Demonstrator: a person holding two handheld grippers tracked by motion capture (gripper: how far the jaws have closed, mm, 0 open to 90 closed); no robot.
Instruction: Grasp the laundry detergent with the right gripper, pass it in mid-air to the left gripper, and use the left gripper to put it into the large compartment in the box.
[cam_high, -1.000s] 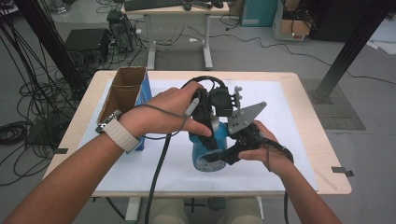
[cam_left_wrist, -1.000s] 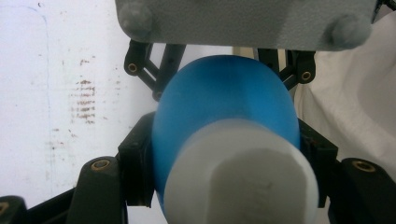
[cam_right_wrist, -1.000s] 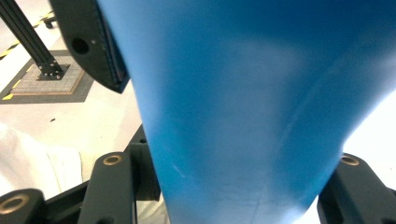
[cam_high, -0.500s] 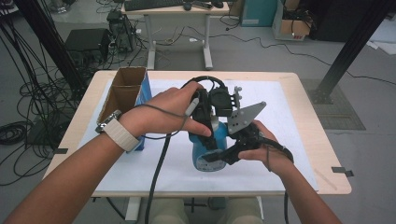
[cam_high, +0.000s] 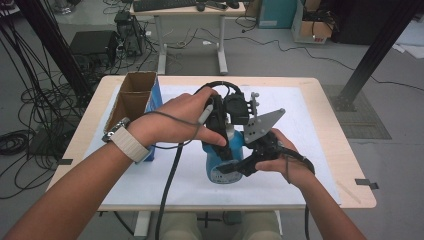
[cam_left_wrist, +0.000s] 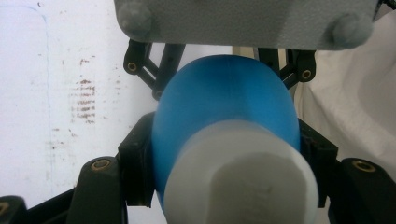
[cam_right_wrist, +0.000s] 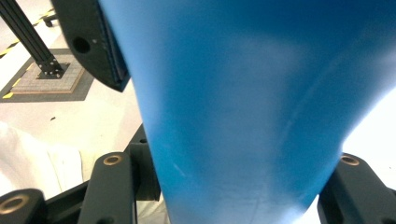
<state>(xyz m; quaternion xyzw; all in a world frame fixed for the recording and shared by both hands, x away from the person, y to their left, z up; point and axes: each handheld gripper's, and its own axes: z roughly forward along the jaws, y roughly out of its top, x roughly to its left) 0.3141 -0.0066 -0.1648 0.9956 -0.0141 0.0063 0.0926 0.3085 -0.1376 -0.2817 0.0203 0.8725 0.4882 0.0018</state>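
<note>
Nearest the person, the right hand-held gripper (cam_high: 239, 165) is clamped on the lower body of a blue bottle (cam_high: 223, 159) standing over the white-covered worktop (cam_high: 310, 165). Just beyond, the left hand-held gripper (cam_high: 220, 131) grips its shoulder below the white cap (cam_left_wrist: 243, 177). The smooth plastic looks light, slippery and squeezable, so the stiffer shoulder seems the safer hold; a cardboard box (cam_high: 131, 97) stands farther left.

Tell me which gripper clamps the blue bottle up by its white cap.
The left gripper: it pinches the blue plastic bottle just below the white cap, while the right gripper clamps the bottle's lower body.
</note>
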